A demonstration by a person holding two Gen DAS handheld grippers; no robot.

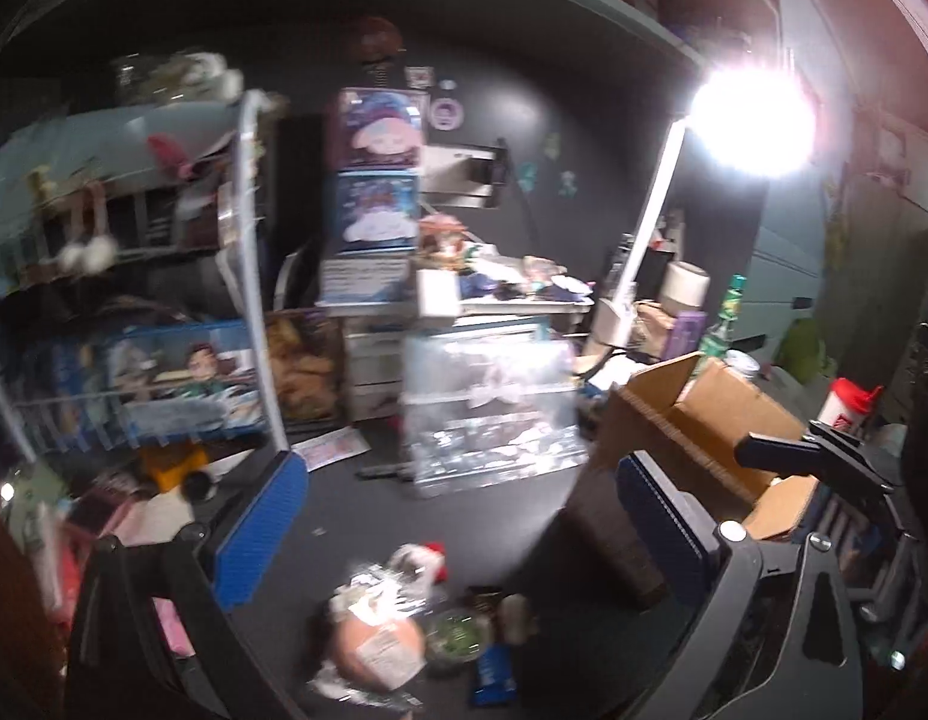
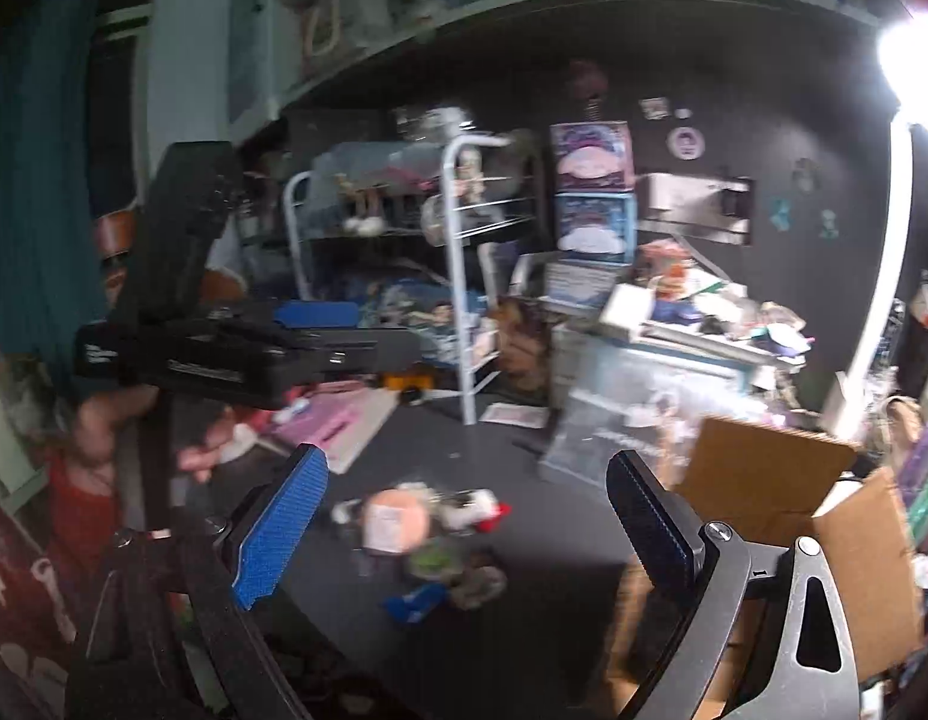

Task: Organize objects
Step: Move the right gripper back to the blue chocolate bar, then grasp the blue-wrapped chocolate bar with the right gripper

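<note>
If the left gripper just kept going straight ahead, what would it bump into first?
Probably the clear plastic packet standing on the dark desk; the open left gripper points toward it, though blur makes depth uncertain.

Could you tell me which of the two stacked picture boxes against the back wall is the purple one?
The upper box is purple; the lower box beneath it is blue.

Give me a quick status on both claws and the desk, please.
Left claw open, empty. Right claw open, empty. Wrapped peach ball loose on desk among small items. Cardboard box open at right.
</note>
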